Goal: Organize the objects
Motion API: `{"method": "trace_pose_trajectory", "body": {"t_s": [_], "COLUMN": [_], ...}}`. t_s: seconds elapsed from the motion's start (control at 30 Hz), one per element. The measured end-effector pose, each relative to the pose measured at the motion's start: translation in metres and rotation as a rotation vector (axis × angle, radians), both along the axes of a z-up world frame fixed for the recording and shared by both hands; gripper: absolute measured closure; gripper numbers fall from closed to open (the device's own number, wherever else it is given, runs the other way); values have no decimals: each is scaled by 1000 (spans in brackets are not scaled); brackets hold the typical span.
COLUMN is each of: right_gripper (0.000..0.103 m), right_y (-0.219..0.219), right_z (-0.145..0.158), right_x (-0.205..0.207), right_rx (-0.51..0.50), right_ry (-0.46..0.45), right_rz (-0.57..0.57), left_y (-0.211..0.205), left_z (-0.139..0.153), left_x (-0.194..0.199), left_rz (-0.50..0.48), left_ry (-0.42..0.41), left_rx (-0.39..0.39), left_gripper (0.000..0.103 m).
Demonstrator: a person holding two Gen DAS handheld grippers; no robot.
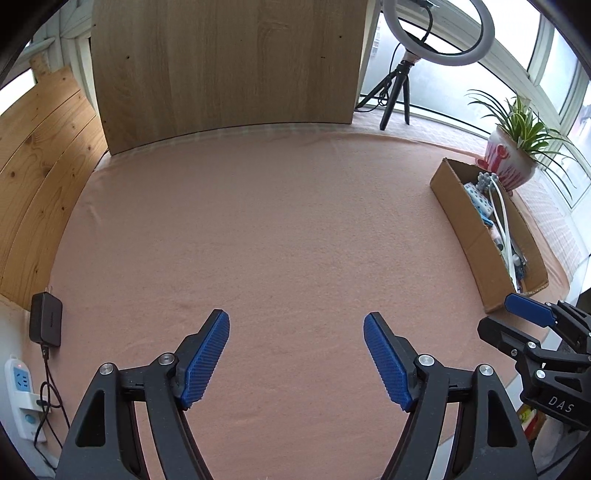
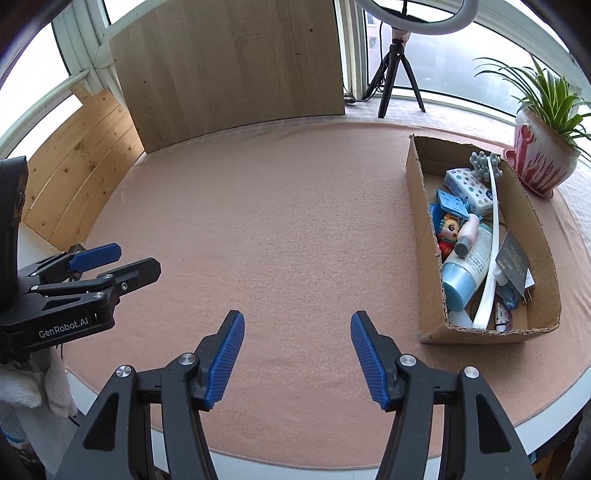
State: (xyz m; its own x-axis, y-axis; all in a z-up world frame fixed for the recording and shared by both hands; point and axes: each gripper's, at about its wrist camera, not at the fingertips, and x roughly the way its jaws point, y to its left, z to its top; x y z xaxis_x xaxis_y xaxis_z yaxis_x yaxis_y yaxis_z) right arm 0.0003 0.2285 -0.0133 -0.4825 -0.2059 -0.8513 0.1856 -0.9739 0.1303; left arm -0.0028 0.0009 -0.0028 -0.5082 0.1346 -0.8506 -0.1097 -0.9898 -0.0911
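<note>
Both black hand-held grippers with ribbed blue pads, left gripper (image 1: 296, 356) and right gripper (image 2: 297, 360), are held spread apart, nothing gripped, above the pink felt cloth (image 2: 280, 221).

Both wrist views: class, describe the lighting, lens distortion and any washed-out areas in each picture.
Left wrist view: soft daylight, no hard shadows on the pink cloth; fisheye bends the wooden board and darkens the corners; the windows behind the ring light are hazy. Right wrist view: the same bulge curves the cardboard box; window panes at upper left are blown out white; box contents stay sharp.
</note>
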Motion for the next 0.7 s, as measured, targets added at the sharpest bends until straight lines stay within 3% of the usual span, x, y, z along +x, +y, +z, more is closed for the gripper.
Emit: {"method": "trace_pose_trajectory", "body": {"t_s": [0.17, 0.7], "right_gripper": [44, 44], "right_y": [-8, -20], "right_z": [-1, -1], "right_x": [-3, -12], "right_rx": [-7, 9], "right_ry": [16, 48], "right_rz": [-17, -34], "left_y": [-22, -31], "left_z": [2, -3], "left_x": [7, -5], "left_rz": [54, 79], "left_ry": [14, 0], "left_rx": [6, -1], "left_gripper": [15, 14]}}
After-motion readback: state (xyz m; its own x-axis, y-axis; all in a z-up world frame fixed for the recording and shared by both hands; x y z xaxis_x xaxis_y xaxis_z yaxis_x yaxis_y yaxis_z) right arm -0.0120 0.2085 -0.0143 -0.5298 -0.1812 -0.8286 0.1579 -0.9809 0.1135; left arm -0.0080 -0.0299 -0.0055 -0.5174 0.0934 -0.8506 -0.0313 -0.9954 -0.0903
